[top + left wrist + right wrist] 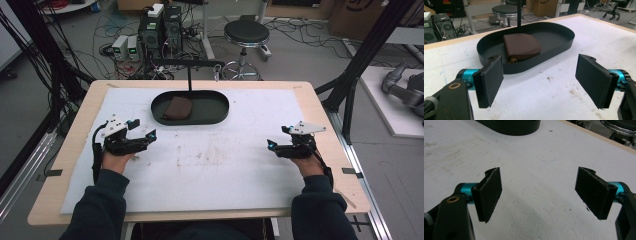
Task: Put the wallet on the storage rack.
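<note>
A brown zipped pouch (178,107) (521,46) lies in the left half of a black oval tray (220,108) (556,47) at the back middle of the table. My left gripper (142,128) (541,80) hovers low over the mat, just left of and nearer than the tray, pointing at the pouch. Its jaws stand wide open with nothing between them. My right gripper (278,137) (540,195) rests at the right of the mat, also open and empty, well clear of the tray (511,126).
A stained white foam mat (225,170) covers the wooden table (325,115). A thin black post (189,75) rises at the tray's far edge. Beyond the table stand a black stool (246,34), computer cases (160,30) and loose cables.
</note>
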`<state>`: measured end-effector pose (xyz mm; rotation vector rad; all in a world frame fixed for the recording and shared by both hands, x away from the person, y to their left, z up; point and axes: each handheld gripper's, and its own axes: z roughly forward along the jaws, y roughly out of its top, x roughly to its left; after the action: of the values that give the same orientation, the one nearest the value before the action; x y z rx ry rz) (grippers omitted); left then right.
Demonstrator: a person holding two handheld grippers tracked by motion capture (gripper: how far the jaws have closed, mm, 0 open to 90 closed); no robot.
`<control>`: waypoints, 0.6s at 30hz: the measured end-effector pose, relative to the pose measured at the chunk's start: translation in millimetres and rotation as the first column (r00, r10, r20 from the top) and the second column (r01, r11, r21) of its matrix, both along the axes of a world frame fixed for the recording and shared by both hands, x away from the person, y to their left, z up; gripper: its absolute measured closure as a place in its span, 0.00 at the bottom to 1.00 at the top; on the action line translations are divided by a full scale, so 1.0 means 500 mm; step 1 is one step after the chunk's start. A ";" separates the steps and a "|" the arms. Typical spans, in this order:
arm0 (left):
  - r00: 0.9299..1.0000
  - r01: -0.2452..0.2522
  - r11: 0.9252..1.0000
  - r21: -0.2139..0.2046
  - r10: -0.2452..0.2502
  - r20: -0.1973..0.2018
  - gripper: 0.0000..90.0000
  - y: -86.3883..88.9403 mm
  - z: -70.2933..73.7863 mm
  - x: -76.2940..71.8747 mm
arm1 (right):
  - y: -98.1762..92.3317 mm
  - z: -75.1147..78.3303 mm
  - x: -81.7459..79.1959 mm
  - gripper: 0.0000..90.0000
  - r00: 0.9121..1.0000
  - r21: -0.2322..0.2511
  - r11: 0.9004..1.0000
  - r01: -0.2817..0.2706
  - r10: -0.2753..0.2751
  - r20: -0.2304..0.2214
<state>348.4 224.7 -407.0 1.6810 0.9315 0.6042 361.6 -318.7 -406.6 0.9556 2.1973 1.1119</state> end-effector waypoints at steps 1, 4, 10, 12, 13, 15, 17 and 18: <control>1.000 0.000 1.000 0.002 0.000 -0.003 0.25 0.001 -0.002 -0.001 | 0.001 0.000 -0.001 0.24 1.000 0.000 1.000 0.002 -0.002 -0.001; 1.000 -0.005 1.000 -0.003 0.005 -0.007 0.25 0.006 -0.005 -0.002 | 0.002 0.002 -0.003 0.24 1.000 0.002 1.000 0.007 -0.007 0.000; 1.000 -0.011 1.000 -0.015 0.011 -0.020 0.25 0.015 -0.011 -0.001 | 0.006 0.002 -0.002 0.24 1.000 0.005 1.000 0.012 -0.012 -0.001; 1.000 -0.012 1.000 -0.014 0.011 -0.024 0.25 0.016 -0.013 -0.001 | 0.008 0.001 -0.001 0.24 1.000 0.003 1.000 0.011 -0.011 -0.006; 1.000 -0.011 1.000 -0.012 0.011 -0.027 0.25 0.016 -0.013 -0.001 | 0.008 0.000 -0.001 0.24 1.000 0.000 1.000 0.010 -0.010 -0.004; 1.000 -0.012 1.000 -0.012 0.012 -0.028 0.25 0.015 -0.014 0.000 | 0.008 0.000 -0.001 0.24 1.000 0.005 1.000 0.012 -0.012 -0.005; 0.999 -0.016 1.000 -0.010 0.015 -0.030 0.25 0.015 -0.015 0.000 | 0.007 0.001 -0.001 0.24 1.000 0.004 1.000 0.012 -0.012 -0.005; 0.999 -0.018 1.000 -0.010 0.018 -0.031 0.25 0.015 -0.015 0.000 | 0.007 0.000 -0.001 0.24 1.000 0.004 1.000 0.012 -0.012 -0.006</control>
<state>348.5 232.1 -414.4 1.6784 0.9712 0.5856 361.3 -315.1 -406.4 0.9737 2.1916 1.1103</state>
